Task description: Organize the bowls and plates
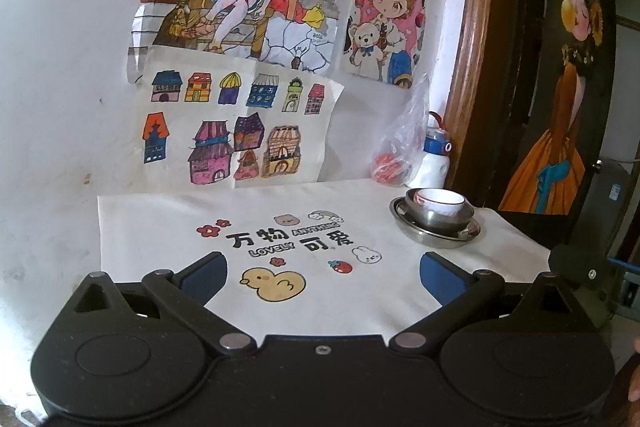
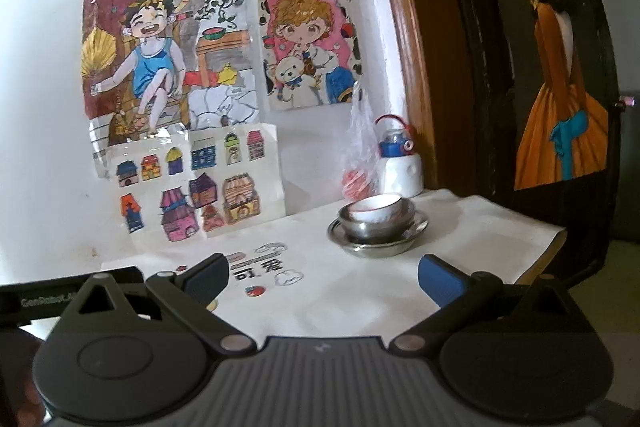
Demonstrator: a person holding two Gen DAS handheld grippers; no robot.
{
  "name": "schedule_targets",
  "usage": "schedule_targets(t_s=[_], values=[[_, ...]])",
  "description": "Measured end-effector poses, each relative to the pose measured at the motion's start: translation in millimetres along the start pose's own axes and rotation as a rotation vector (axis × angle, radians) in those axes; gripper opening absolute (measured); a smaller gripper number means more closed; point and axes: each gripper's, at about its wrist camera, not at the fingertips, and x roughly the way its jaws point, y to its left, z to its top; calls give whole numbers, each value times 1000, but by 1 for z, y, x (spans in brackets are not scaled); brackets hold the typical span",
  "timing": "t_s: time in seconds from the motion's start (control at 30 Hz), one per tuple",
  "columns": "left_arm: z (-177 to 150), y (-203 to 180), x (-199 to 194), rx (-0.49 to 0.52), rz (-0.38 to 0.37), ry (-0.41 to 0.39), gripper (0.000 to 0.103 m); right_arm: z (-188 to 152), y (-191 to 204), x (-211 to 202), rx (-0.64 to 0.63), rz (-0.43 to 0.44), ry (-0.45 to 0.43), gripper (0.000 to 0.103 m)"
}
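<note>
A small white bowl (image 1: 439, 201) sits inside a steel bowl (image 1: 440, 215), which rests on a steel plate (image 1: 438, 234) at the table's far right. The right wrist view shows the same stack: white bowl (image 2: 376, 207), steel bowl (image 2: 378, 225), steel plate (image 2: 378, 241). My left gripper (image 1: 322, 277) hangs open over the printed cloth, well short and left of the stack, with nothing between its fingers. My right gripper (image 2: 322, 277) is open too, empty, with the stack ahead and slightly right of its centre.
A white cloth (image 1: 168, 227) with cartoon prints covers the table. A white bottle with a blue cap (image 2: 400, 163) and a plastic bag (image 2: 360, 163) stand against the wall behind the stack. Drawings hang on the wall. A wooden door frame (image 2: 408, 47) borders the right side.
</note>
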Motion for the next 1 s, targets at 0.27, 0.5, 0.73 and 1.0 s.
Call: schedule_targets(t_s=[0.27,0.5,0.73,1.0], values=[[-10,5,0,-10,11,14,102,-15,5,-3,-9,-8,-9,103],[-20,9,0,-4,29,15,102,-24,6,-6,-5,-37,-25,103],[-33,9,0,7,36,11,102,-39,5,-2,-2,-66,-29,103],[-45,10,4,10,32,1,102,-56,3,5,-5,-99,-24,103]])
